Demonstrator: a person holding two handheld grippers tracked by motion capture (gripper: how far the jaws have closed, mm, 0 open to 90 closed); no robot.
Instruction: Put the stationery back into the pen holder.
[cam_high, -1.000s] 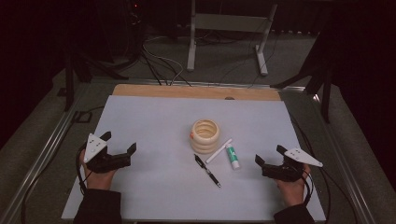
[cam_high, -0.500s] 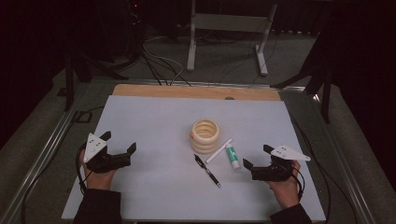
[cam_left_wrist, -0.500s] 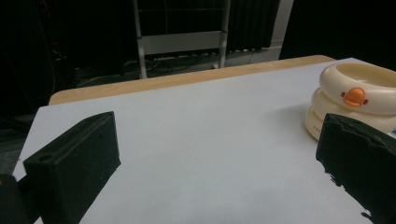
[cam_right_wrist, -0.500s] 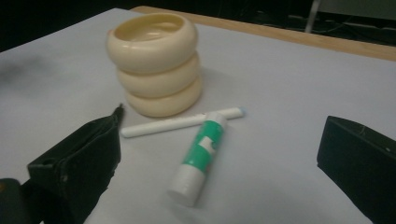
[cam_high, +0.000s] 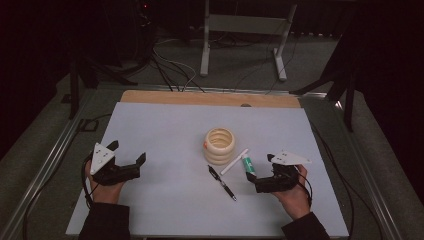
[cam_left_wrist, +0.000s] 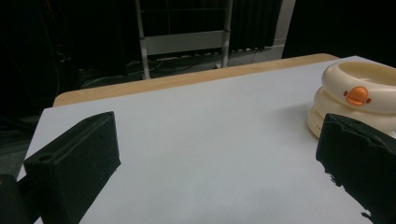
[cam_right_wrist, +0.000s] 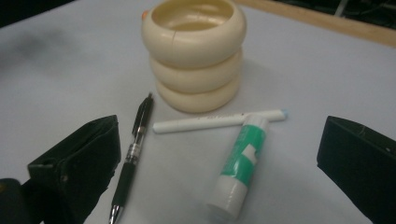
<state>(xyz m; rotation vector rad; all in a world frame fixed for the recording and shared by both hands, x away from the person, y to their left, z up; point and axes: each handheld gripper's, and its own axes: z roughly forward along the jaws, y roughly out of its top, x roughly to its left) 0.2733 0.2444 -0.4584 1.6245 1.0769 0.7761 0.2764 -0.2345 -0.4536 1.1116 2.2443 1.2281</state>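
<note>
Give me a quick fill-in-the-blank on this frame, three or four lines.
1. The cream holder is built of ___ stacked rings.
2. The glue stick has a white and ___ body.
3. The white pen lies between the holder and the ___.
4. The right tongs point at the glue stick with their jaws ___.

Missing words: three; green; glue stick; open

Ahead of my right gripper (cam_high: 264, 172) the way is crowded: the green-and-white tube (cam_right_wrist: 243, 163), the white stick (cam_right_wrist: 219, 121) lying across its far end and the black pen (cam_right_wrist: 133, 149) sit close together before the cream ring holder (cam_right_wrist: 196, 51). My left gripper (cam_high: 127, 157) faces bare white table (cam_left_wrist: 210, 140), with only the holder off to its right.
</note>
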